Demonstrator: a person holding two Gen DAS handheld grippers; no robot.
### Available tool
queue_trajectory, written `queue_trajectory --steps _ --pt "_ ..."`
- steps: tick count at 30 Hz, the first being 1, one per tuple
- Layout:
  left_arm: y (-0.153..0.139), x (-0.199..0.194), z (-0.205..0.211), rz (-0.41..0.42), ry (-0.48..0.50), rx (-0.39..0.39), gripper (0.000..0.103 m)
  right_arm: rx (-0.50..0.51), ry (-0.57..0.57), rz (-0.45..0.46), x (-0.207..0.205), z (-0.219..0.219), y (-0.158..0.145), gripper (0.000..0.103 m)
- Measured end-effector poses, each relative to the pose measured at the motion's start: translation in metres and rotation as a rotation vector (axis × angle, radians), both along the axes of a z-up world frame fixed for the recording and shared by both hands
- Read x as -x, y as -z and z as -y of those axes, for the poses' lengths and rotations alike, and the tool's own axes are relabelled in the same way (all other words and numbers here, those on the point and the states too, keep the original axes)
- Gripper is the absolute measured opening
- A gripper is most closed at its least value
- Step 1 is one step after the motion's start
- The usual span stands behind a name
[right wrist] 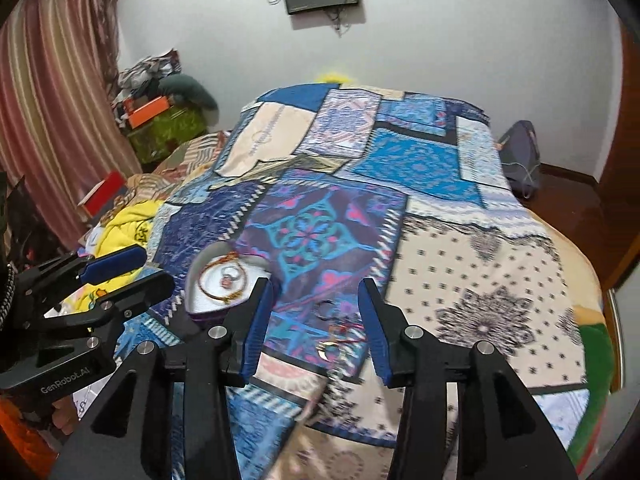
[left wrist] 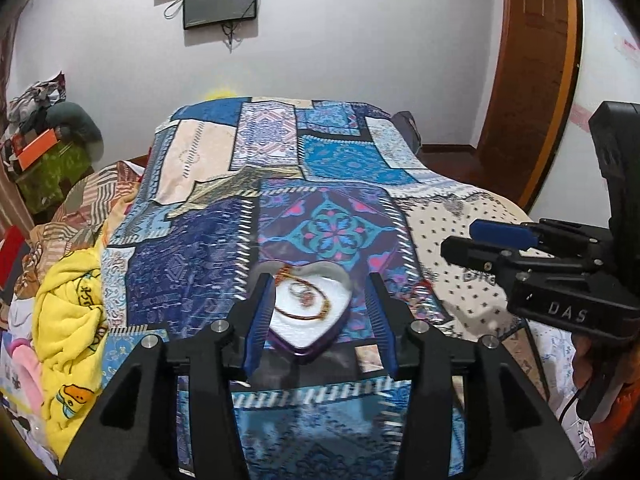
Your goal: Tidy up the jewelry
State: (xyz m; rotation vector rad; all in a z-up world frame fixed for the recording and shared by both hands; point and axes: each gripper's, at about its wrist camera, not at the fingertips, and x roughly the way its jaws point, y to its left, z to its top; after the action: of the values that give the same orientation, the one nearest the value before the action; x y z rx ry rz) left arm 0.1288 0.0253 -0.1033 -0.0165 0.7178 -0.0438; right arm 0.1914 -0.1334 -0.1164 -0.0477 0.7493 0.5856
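While both claws gape empty, loose jewelry (right wrist: 340, 332) on quilt (right wrist: 460, 280), light and tangly, is best pinched by its ring.

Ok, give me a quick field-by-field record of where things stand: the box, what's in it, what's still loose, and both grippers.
surface: patchwork bedspread
box: heart-shaped box, open, white lining, purple outside
in box: gold bangle, ring with a pink stone
loose on bedspread: dark ring, small gold pieces with red thread, right of the box
left gripper: open, empty, box between its fingers in view
right gripper: open, empty, over the loose pieces
contact: none visible
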Motion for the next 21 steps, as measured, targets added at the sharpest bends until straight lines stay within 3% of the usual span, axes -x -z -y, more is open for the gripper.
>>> queue_trajectory --steps 11,21 --pt "0.029 -0.016 0.036 -0.103 0.058 0.032 0.046 0.045 0.087 -0.046 -0.013 0.046 0.025 0.041" --pt "0.076 -0.036 0.056 -0.242 0.116 0.092 0.046 0.102 0.069 -0.143 -0.024 0.059 0.064 0.041"
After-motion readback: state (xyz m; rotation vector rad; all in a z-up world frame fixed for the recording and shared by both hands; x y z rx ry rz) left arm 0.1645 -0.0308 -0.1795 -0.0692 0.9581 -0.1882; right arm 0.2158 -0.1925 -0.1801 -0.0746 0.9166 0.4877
